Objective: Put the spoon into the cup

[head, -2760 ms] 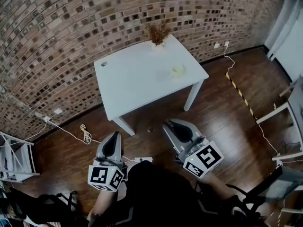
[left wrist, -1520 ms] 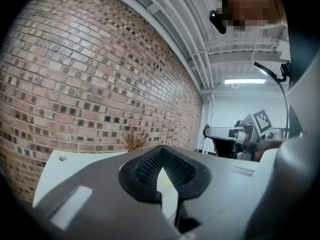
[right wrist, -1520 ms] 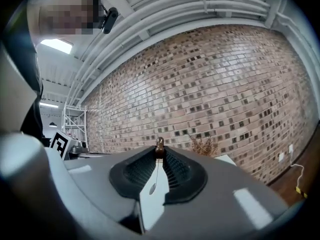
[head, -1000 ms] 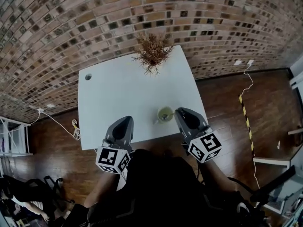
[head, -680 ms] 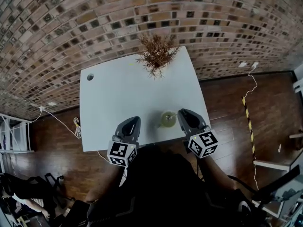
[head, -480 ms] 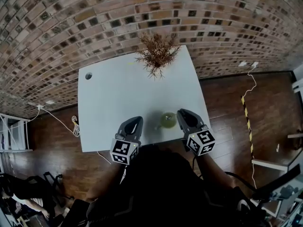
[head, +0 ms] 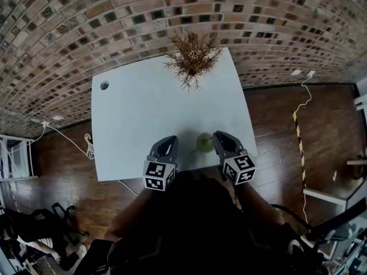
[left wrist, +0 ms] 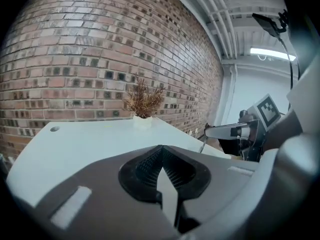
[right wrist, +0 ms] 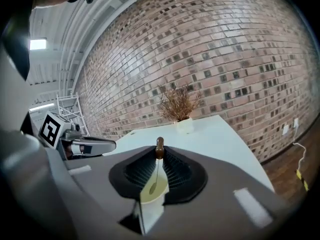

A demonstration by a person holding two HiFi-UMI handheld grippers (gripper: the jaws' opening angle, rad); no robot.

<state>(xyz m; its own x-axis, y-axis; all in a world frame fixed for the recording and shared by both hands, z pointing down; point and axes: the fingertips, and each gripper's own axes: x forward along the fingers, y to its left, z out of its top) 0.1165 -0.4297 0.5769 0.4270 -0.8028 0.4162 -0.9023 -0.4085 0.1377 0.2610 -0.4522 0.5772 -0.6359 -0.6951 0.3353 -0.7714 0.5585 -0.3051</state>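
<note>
A pale green cup (head: 203, 142) stands near the front edge of the white table (head: 143, 113), between my two grippers. My right gripper (head: 217, 135) is just right of the cup, shut on the spoon (right wrist: 159, 146). The spoon's brown end sticks up between the jaw tips, and its thin shaft and bowl hang down over the cup (right wrist: 148, 198). In the left gripper view the spoon (left wrist: 202, 145) dangles from the right gripper (left wrist: 220, 132). My left gripper (head: 170, 139) hovers left of the cup. In its own view the left gripper (left wrist: 162, 151) is shut with nothing held.
A dried plant in a white pot (head: 192, 56) stands at the table's far edge by the brick wall. A round hole (head: 104, 85) marks the far left corner. Cables (head: 86, 139) lie on the wood floor, with a white rack (head: 14, 159) at the left.
Both grippers have come down and closer together at the table's front edge. The cup now sits right between them, and the left gripper has moved nearer to it.
</note>
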